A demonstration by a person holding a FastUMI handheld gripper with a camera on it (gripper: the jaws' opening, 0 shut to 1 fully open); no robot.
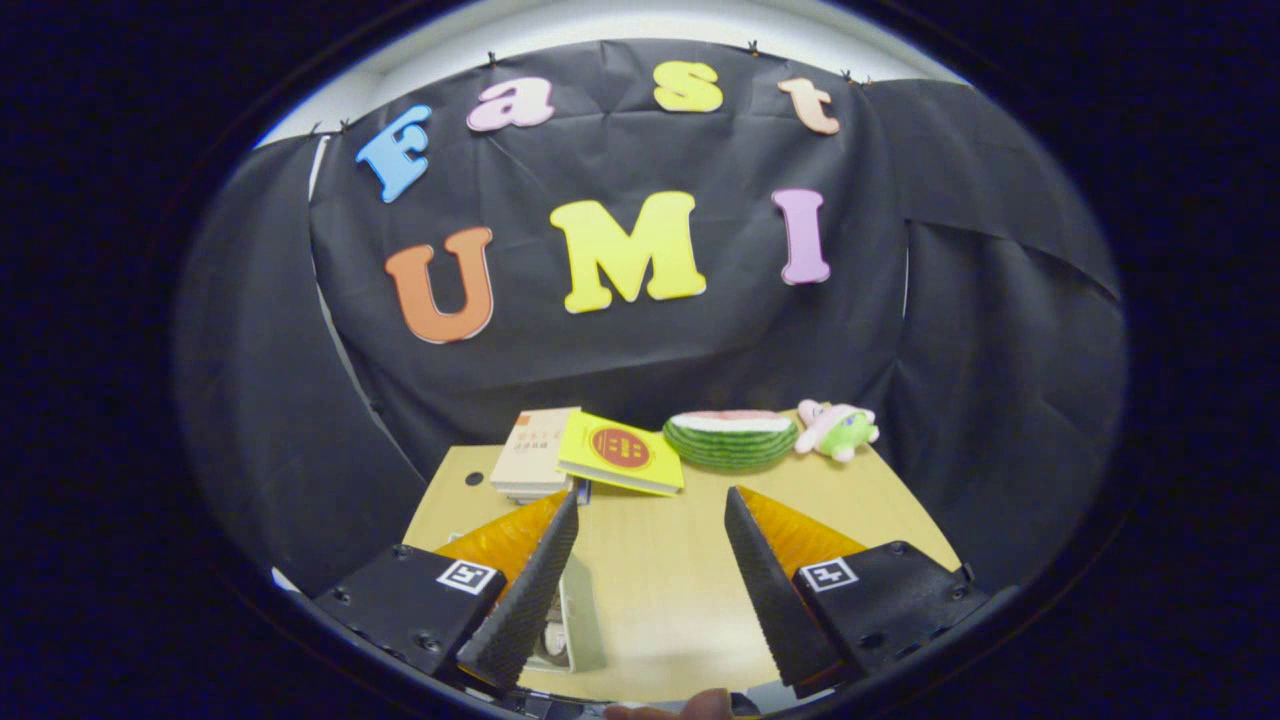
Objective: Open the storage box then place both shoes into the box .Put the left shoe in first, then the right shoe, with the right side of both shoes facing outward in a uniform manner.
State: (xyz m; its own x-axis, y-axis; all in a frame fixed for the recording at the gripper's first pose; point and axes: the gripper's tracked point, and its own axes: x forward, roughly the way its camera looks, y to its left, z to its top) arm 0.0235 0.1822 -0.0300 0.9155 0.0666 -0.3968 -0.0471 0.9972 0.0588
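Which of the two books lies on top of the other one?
The yellow book with the red circle on its cover; its edge rests over the pale cream book beside it, just beyond the open gripper.

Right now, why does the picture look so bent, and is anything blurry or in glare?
In the gripper view, the fisheye lens bows the table edges and wall. Lighting is even and soft, with no harsh glare. The open gripper fingers look sharp. The yellow book, watermelon toy and plush toy beyond them look slightly soft.
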